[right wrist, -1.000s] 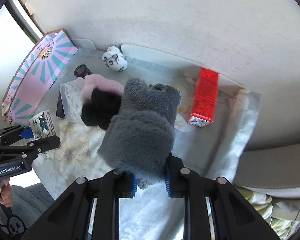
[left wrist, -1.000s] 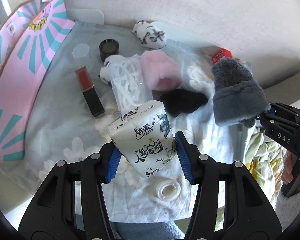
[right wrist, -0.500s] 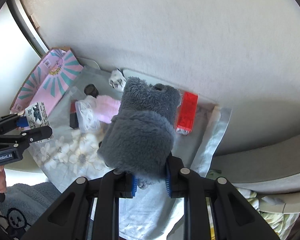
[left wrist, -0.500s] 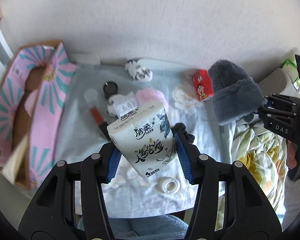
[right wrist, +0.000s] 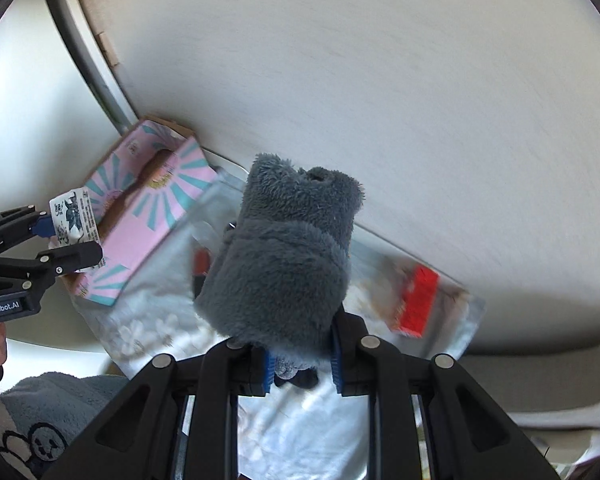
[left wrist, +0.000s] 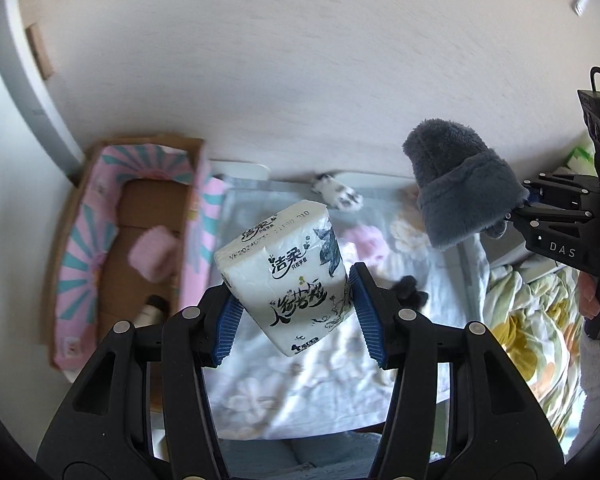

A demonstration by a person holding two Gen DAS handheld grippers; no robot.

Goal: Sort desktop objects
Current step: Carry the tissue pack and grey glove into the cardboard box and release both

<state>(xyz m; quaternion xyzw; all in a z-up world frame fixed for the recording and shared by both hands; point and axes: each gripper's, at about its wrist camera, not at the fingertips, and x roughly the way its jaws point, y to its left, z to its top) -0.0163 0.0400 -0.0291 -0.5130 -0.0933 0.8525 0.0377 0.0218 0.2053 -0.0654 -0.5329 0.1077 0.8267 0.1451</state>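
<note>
Left gripper [left wrist: 296, 316] is clamping a white plastic-wrapped tissue pack with black calligraphy print [left wrist: 288, 280] between its blue pads [left wrist: 228, 326], holding it tilted in the air, clear of the table. Right gripper [right wrist: 300, 364] is squeezing the lower end of a fuzzy grey plush slipper-like piece [right wrist: 284, 264], also lifted off the surface; its open top is pointing up and away from the camera.

Below both, a pale blue floral cloth [left wrist: 300, 392] is covering the table. At the table's left edge an open cardboard box with pink and teal sunburst flaps [left wrist: 100, 240] is sitting, with a pink fluffy roll [left wrist: 150, 254] and a dark-capped item [left wrist: 152, 306] inside it. Near the table's back edge a white plush with black spots [left wrist: 338, 194] is lying. A pink fluffy piece [left wrist: 366, 242] is resting toward the middle of the cloth, partly hidden behind the tissue pack, and a small black cloth item [left wrist: 410, 290] is lying just right of the left gripper's right finger. A red carton [right wrist: 416, 300] is lying near the cloth's right edge in the right wrist view, blurred. A red and black stick-shaped item [right wrist: 200, 268] is peeking out left of the grey plush; too blurred to identify.

From the right wrist view the tissue pack [right wrist: 74, 216] is hanging above the box's front end.
</note>
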